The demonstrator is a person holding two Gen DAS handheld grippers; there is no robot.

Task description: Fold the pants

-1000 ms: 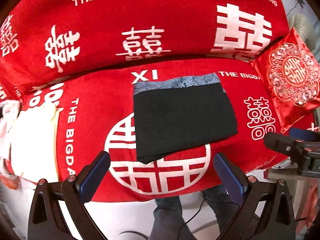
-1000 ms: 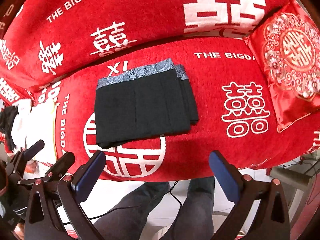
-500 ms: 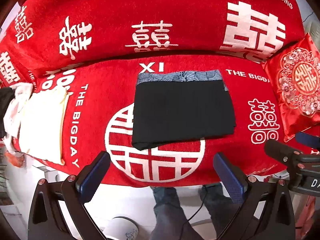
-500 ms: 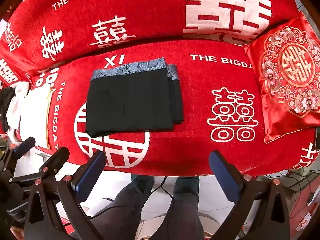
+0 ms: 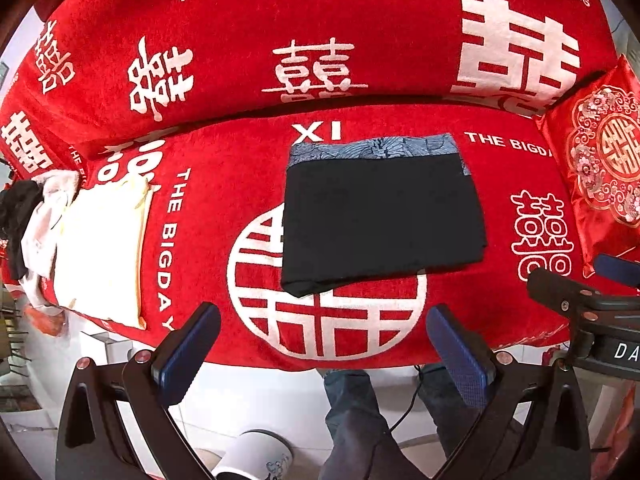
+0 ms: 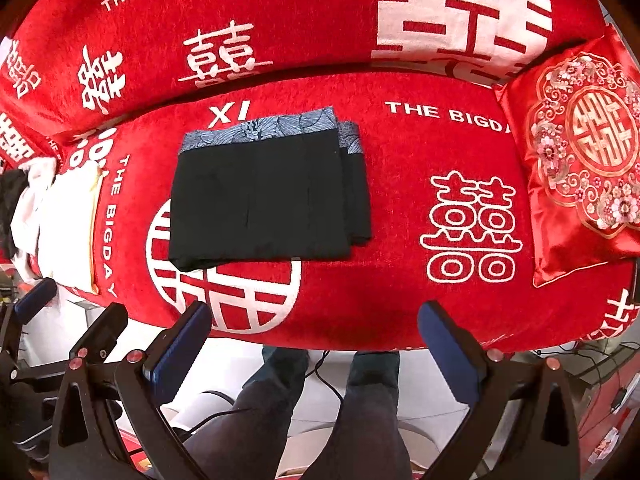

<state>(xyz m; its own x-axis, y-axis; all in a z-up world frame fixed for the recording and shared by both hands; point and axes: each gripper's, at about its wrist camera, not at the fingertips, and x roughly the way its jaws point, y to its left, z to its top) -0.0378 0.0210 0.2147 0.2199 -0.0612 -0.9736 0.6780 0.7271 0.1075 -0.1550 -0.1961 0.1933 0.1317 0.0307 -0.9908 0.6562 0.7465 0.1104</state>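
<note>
As I look along my left gripper [image 5: 322, 350], its two blue-padded fingers [image 5: 188, 346] stand wide apart with nothing between them, held off the front edge of the red sofa cover [image 5: 200, 184]. My folded pants [image 5: 380, 220] lie flat on the seat ahead of that gap and well apart from the pads, a black rectangle with the blue patterned waistband [image 5: 374, 147] at its far edge, set partly over the big white round emblem [image 5: 328, 316]. To their left rests a cream folded cloth [image 5: 100, 248]; to the right an embroidered red cushion [image 5: 600, 160] leans at the sofa's end, and my other tool shows at the right margin.

From my right gripper [image 6: 314, 344], the jaws are likewise spread and empty, hanging over the floor in front of the seat, with my legs [image 6: 280, 408] below. The pants [image 6: 260, 196] sit ahead and a little left of the gap, near but untouched, layered edges stepping out on their right side. The cushion [image 6: 580, 152] lies far right, and my left gripper [image 6: 36, 304] appears at the left margin.
</note>
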